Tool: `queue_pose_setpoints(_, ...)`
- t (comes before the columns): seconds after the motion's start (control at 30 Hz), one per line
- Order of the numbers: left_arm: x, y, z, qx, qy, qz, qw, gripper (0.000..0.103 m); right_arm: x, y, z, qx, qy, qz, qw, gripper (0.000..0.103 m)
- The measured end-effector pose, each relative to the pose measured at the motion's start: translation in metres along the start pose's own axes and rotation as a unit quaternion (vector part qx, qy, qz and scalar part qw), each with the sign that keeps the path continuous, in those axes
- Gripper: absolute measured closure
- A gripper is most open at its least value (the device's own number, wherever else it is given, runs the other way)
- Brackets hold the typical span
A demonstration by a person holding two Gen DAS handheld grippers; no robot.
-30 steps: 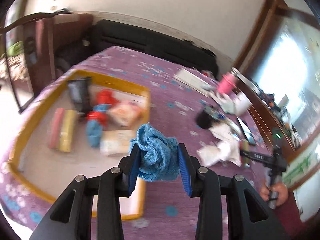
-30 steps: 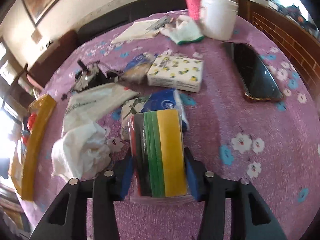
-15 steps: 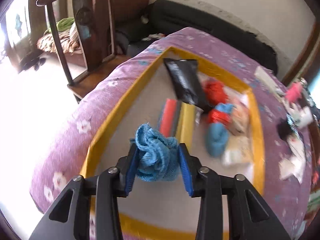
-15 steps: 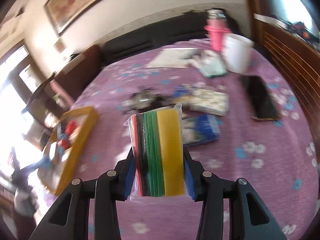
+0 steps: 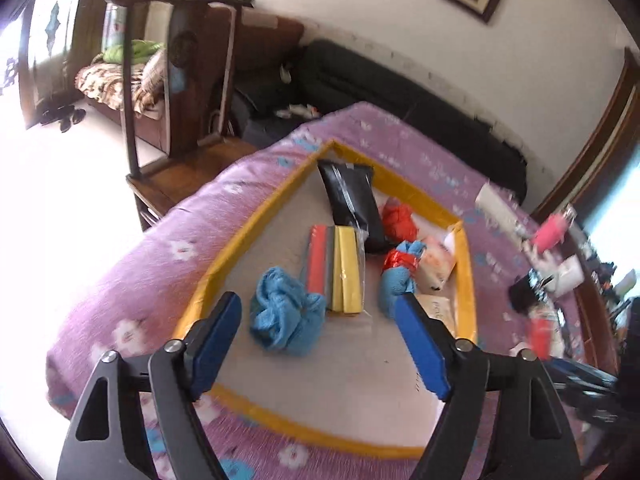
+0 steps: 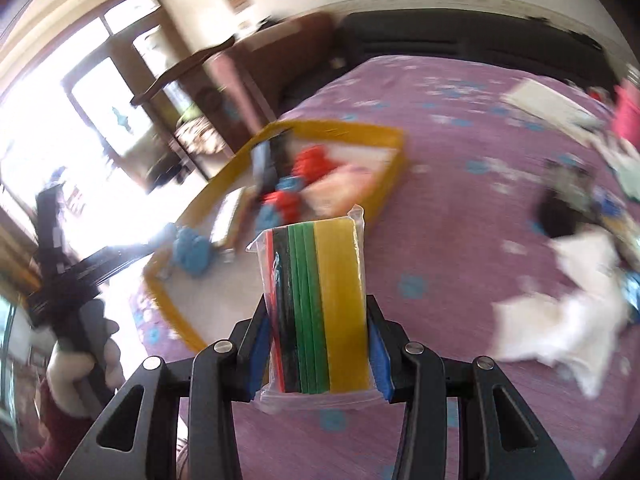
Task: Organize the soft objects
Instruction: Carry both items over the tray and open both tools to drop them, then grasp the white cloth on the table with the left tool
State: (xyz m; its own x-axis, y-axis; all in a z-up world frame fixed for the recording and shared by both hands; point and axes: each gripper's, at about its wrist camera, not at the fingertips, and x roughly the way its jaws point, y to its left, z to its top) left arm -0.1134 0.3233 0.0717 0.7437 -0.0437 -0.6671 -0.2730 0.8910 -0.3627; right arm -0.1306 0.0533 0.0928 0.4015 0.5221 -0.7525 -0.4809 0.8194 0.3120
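My left gripper (image 5: 320, 340) is open and empty above the yellow-rimmed tray (image 5: 240, 240). A crumpled blue cloth (image 5: 286, 322) lies on the tray floor between and just beyond the fingertips, beside a red-grey-yellow sponge pack (image 5: 338, 270). My right gripper (image 6: 318, 344) is shut on a clear bag of red, black, green and yellow sponges (image 6: 320, 304), held above the purple cloth. The tray (image 6: 384, 196) shows ahead to the left in the right wrist view, with the blue cloth (image 6: 192, 250) in its near corner.
The tray also holds a black pouch (image 5: 354, 204), a red cloth (image 5: 400, 222), a blue-and-red bundle (image 5: 400, 276) and tissue packs (image 5: 436, 268). White crumpled cloth (image 6: 572, 308) and clutter lie on the table's right side. A wooden chair (image 5: 180, 80) stands beyond the table edge.
My left gripper has opened and let go of the blue cloth, which now lies in the tray. My right gripper has swung left toward the tray with the sponge bag.
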Motion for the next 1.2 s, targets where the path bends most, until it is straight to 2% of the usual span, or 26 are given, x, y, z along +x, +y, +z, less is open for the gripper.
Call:
queue_pose_setpoints(0.1, -0.02, 0.014, -0.002, -0.021, -0.019, -0.001, 0.9996, 0.02, 0.028, 0.034, 0.008, -0.028, 0.015, 0.018, 0.999, 0.056)
queue_pose_setpoints(0.23, -0.033, 0.033, -0.005, -0.046, -0.027, 0.004, 0.9986, 0.02, 0.062, 0.058, 0.017, -0.051, 0.025, -0.001, 0.998, 0.055)
queue_pose_setpoints(0.37, -0.031, 0.036, -0.011, -0.054, -0.022, -0.001, 0.9983, 0.02, 0.074, 0.05, 0.02, -0.022, 0.039, 0.007, 0.999, 0.041)
queue_pose_setpoints(0.47, -0.029, 0.033, -0.015, -0.055, -0.017, -0.009, 0.9983, 0.02, 0.062, 0.039, 0.022, -0.01, 0.024, 0.002, 1.0, 0.038)
queue_pose_setpoints(0.6, -0.03, 0.019, -0.017, -0.046, -0.013, -0.026, 0.9985, 0.02, 0.029, 0.013, 0.02, 0.019, -0.006, -0.013, 1.0, 0.031)
queue_pose_setpoints(0.8, -0.032, -0.023, -0.029, 0.006, -0.007, -0.038, 0.9992, 0.02, -0.029, -0.053, -0.009, 0.076, -0.043, -0.04, 0.995, 0.03)
queue_pose_setpoints(0.9, -0.03, -0.054, -0.039, 0.05, 0.004, -0.052, 0.9974, 0.02, -0.058, -0.098, -0.026, 0.112, -0.063, -0.072, 0.989, 0.026)
queue_pose_setpoints(1.03, -0.022, -0.091, -0.054, 0.092, 0.022, -0.07, 0.993, 0.02, -0.09, -0.16, -0.048, 0.172, -0.088, -0.13, 0.973, 0.023)
queue_pose_setpoints(1.2, -0.015, -0.135, -0.072, 0.143, 0.043, -0.088, 0.9849, 0.02, -0.092, -0.196, -0.063, 0.201, -0.092, -0.153, 0.963, 0.023)
